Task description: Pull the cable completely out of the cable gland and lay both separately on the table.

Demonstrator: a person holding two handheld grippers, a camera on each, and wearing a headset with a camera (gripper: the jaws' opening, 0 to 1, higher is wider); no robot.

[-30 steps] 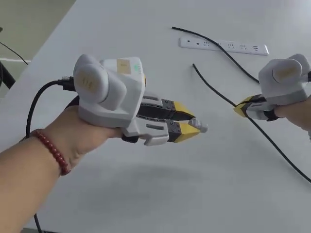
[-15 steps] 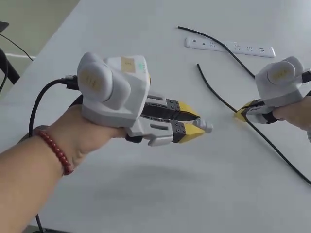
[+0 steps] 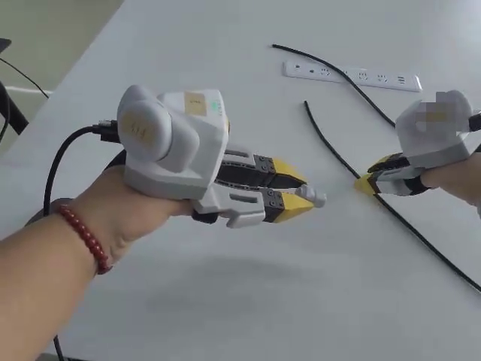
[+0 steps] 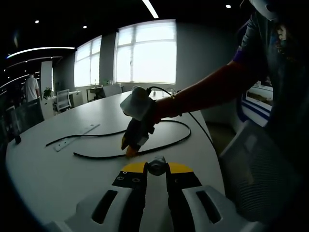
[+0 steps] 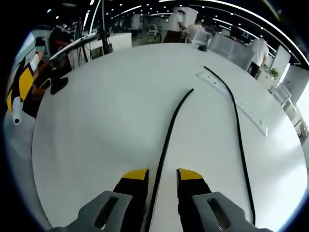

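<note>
The small grey cable gland is pinched at the tips of my left gripper, which hovers above the white table and is shut on it. The left gripper view has the gland between the yellow tips. The black cable lies free on the table. My right gripper is low over it, open. In the right gripper view the cable runs between the spread fingertips without being clamped. The left gripper with the gland is off to that view's left.
A white power strip lies at the far side of the table, and its black cord runs past the loose cable. The left gripper's own cord hangs off the near left edge. People and chairs stand beyond the table.
The right gripper has sunk slightly lower over the cable. The left gripper has stayed in place with the gland in it.
</note>
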